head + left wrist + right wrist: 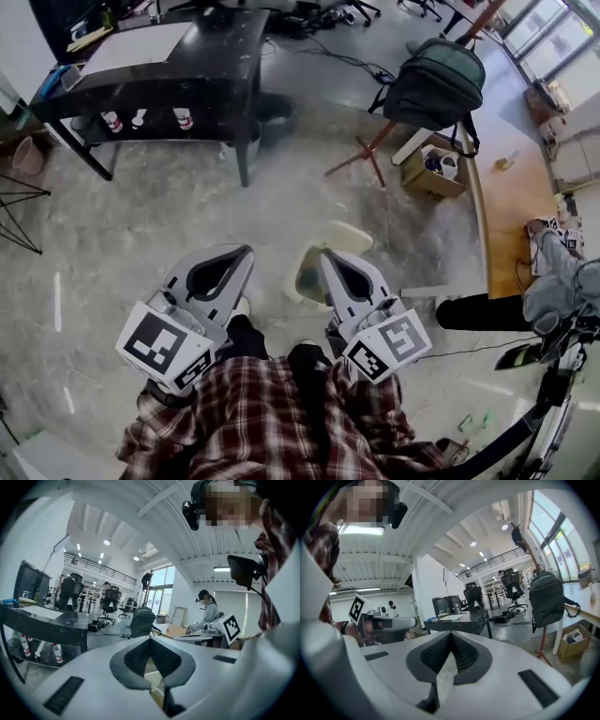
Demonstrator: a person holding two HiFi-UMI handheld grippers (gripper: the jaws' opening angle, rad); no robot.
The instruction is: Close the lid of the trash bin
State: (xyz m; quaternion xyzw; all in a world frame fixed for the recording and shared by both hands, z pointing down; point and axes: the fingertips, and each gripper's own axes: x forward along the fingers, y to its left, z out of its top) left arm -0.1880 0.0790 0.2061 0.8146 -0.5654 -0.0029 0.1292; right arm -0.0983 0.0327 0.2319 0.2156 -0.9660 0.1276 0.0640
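Note:
A cream trash bin (305, 279) stands on the floor just in front of me, its dark inside showing and its lid (345, 235) tipped up behind it. My left gripper (246, 252) hangs left of the bin with its jaws shut and nothing held. My right gripper (324, 255) is over the bin's right side and hides part of it, also shut and empty. In the left gripper view the jaw tips (150, 639) meet, and a cream piece of the bin (154, 682) shows through the gap beneath. The right gripper view shows its own tips (451, 634) closed together.
A black table (197, 66) with bottles (142, 119) under it stands at the back left. A dark backpack (433, 82) hangs on a red-legged stand (367, 152), beside a cardboard box (431, 169). Another person (553, 291) is at the right edge.

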